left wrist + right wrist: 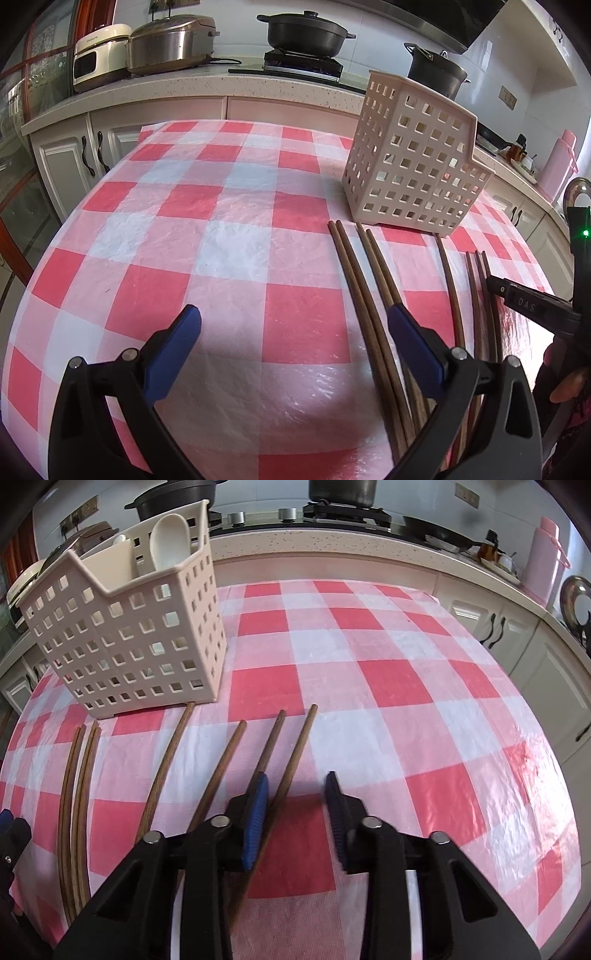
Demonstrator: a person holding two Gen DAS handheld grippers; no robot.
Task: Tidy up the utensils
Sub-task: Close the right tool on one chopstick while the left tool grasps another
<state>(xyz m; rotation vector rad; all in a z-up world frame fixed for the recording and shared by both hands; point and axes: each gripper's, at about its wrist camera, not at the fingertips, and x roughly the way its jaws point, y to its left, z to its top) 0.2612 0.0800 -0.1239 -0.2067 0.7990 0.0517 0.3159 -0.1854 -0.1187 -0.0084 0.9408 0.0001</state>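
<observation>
Chopsticks lie loose on the checked cloth, all on the near side of the caddy, their long axes running from me toward it and fanning a little. The caddy stands upright, a white spoon already standing in its back compartment.

My right gripper sits low over the one farthest from the caddy's side of the row, chopstick, tilted steeply down. Its fingers stand narrowly apart: the stick runs between them, right against the left pad, with bare cloth between it and the right pad. So the jaws bracket it across its length but, as far as I can judge, do not pinch it yet. The neighbouring stick passes just outside the left pad.

My left gripper hangs wide open and holds nothing, its right finger over the pair of sticks lying straight out from the caddy's front corner.

The right hand is plainly the nearer one to that outermost stick. I reckon the next move is to finish closing squarely across the stick, then lift and tip it upright into the caddy, which lies ahead and to the left.
</observation>
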